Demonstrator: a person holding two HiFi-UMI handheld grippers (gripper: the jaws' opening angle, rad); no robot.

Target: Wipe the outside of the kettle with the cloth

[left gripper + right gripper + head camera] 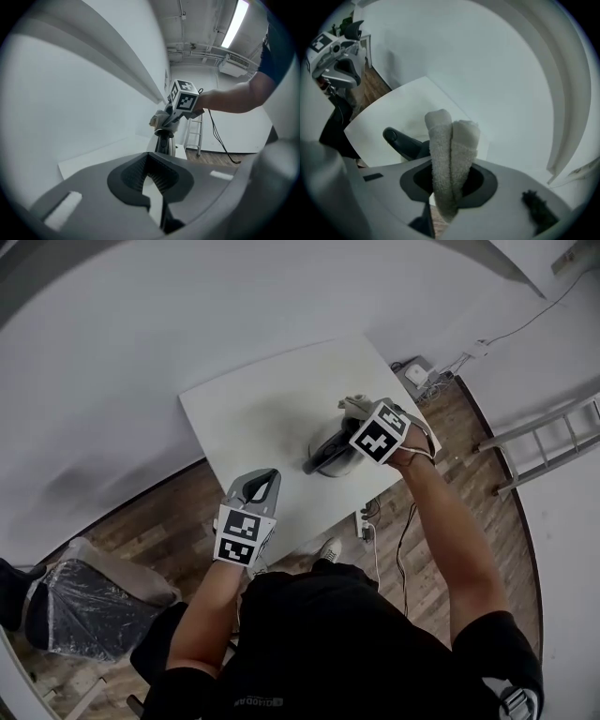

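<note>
The kettle (pixel 328 456), pale with a dark handle, stands near the right front of the white table (pixel 253 395). My right gripper (pixel 353 412) is just above it, shut on a folded pale cloth (pixel 355 406). In the right gripper view the cloth (pixel 450 150) sticks out past the right gripper (pixel 449 182), with the kettle's dark handle (pixel 401 139) just below and left of it. My left gripper (pixel 263 481) hovers over the table's front edge, left of the kettle, shut and holding nothing. In the left gripper view the left gripper (pixel 151 165) faces the kettle (pixel 164 142), with the cloth (pixel 155 121) above it.
A ladder (pixel 548 437) lies on the wooden floor at the right. A socket box with cables (pixel 417 374) sits by the table's far right corner. A plastic-wrapped chair (pixel 89 601) stands at the lower left. White walls close in behind the table.
</note>
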